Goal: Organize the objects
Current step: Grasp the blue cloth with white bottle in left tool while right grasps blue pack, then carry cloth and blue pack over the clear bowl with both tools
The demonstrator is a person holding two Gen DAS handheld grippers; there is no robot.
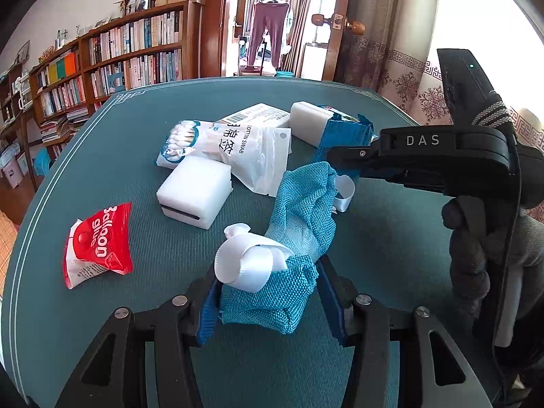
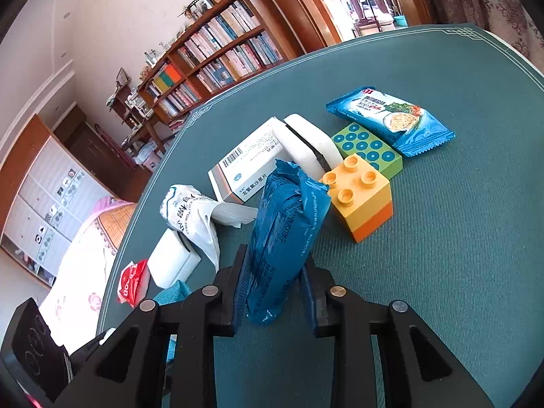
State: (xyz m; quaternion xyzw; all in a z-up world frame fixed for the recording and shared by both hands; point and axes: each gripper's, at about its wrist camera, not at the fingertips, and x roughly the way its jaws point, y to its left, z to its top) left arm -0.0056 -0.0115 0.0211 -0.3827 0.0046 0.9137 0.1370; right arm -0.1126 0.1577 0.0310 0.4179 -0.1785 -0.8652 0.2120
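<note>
My left gripper (image 1: 268, 292) is shut on a teal mesh pouch (image 1: 295, 238) with white ribbon (image 1: 244, 265), held just above the green table. My right gripper (image 2: 273, 292) is shut on a dark blue snack packet (image 2: 285, 234), holding it upright; in the left wrist view this gripper (image 1: 343, 161) reaches in from the right, with the packet (image 1: 343, 129) beyond its tips. A cotton swab bag (image 1: 231, 146), a white sponge block (image 1: 195, 193), a red balloon glue packet (image 1: 98, 244) and a white medicine box (image 2: 248, 163) lie on the table.
A yellow-orange toy brick (image 2: 363, 193), a green dotted block (image 2: 367, 149), a blue noodle snack pack (image 2: 391, 119) and a second white sponge (image 2: 309, 142) lie right of centre. The table's edge (image 1: 40, 204) curves at left; bookshelves (image 1: 112, 54) stand behind.
</note>
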